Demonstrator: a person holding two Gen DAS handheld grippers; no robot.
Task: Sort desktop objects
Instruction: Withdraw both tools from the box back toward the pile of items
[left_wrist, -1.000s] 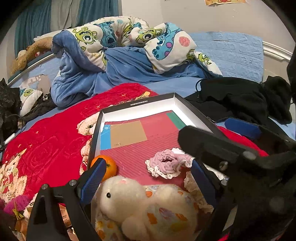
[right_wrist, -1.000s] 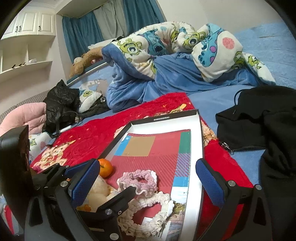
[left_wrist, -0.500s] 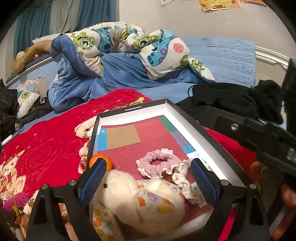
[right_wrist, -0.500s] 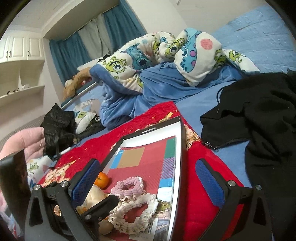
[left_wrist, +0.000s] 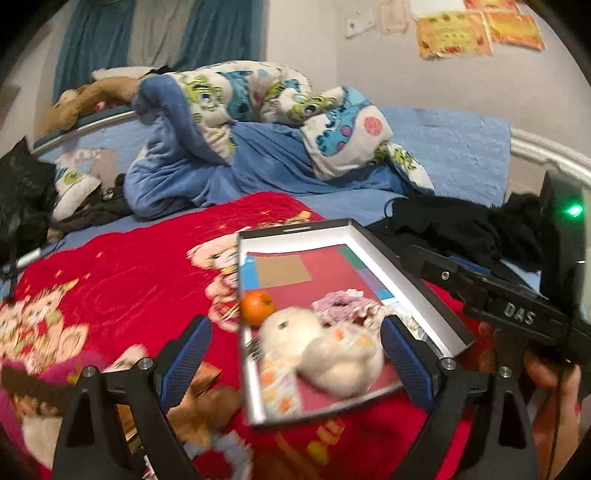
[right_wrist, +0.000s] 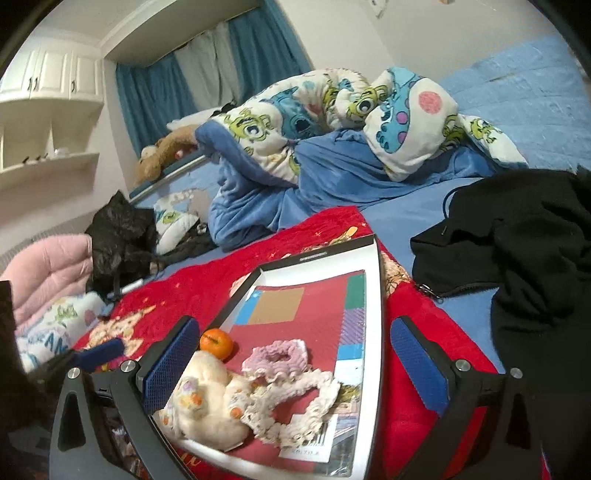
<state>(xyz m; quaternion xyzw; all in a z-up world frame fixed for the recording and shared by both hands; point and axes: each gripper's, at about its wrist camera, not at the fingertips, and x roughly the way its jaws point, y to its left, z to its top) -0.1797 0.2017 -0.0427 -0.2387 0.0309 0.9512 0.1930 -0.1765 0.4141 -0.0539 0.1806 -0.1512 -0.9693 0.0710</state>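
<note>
Red quilted blanket (right_wrist: 207, 291) covers the near part of the bed, and on it lies a shallow white-walled box lid (right_wrist: 373, 295) with a dark outer rim, its floor lined with a red patterned sheet. Inside the lid sit an orange (right_wrist: 217, 344), a cream plush rabbit (right_wrist: 207, 402), a pink scrunchie (right_wrist: 277, 360) and a cream lace scrunchie (right_wrist: 295, 410); the rabbit lies just beside the orange and the two scrunchies touch. Both grippers hang above the near end of the lid with nothing between their blue pads: the left gripper (left_wrist: 295, 362) is spread wide, and the right gripper (right_wrist: 291, 365) is likewise spread wide. A black jacket (right_wrist: 517, 251) lies on the blue sheet to the right, and a cartoon-print duvet (right_wrist: 332, 122) is bunched up behind
</note>
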